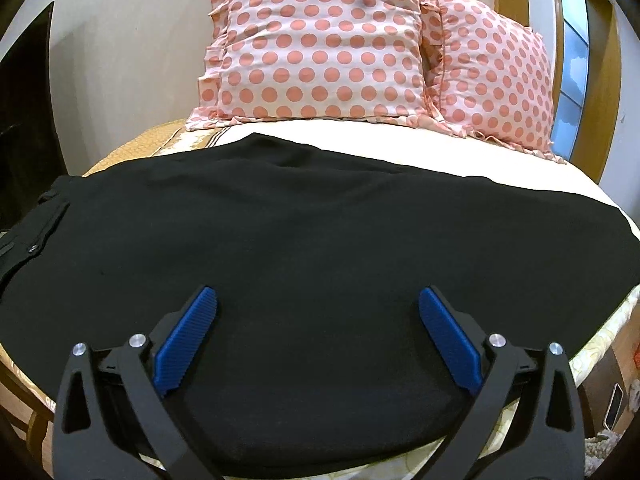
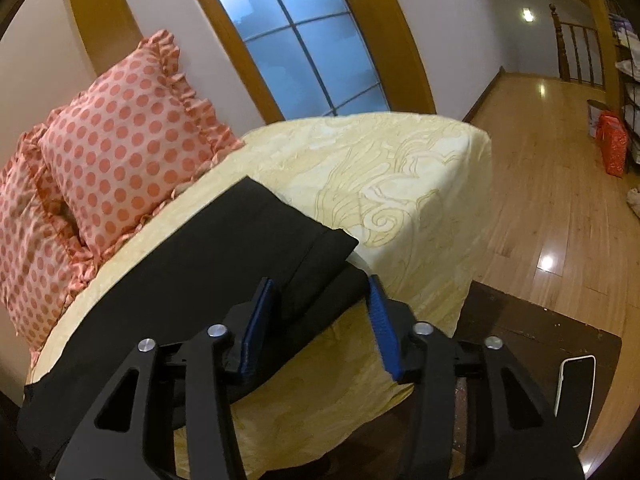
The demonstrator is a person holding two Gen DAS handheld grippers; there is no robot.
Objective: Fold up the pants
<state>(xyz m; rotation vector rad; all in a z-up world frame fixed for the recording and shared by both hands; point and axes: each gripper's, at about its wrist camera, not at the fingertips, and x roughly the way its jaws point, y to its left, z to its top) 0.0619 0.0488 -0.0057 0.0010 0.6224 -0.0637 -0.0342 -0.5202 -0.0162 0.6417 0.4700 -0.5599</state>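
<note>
Black pants (image 1: 304, 232) lie flat across the bed, waistband with a button at the left edge. My left gripper (image 1: 318, 308) is open, its blue pads spread wide just above the near edge of the cloth, holding nothing. In the right wrist view the pants' leg ends (image 2: 280, 248) lie stacked, hems toward the bed's right side. My right gripper (image 2: 320, 300) is open with its blue fingers either side of the hem end, not closed on it.
The pale yellow bedspread (image 2: 400, 176) covers the bed. Two pink polka-dot pillows (image 1: 320, 44) lean at the head. A white phone (image 2: 576, 392) lies on a dark stand beside the bed. Wooden floor and a red bag (image 2: 612, 144) are at right.
</note>
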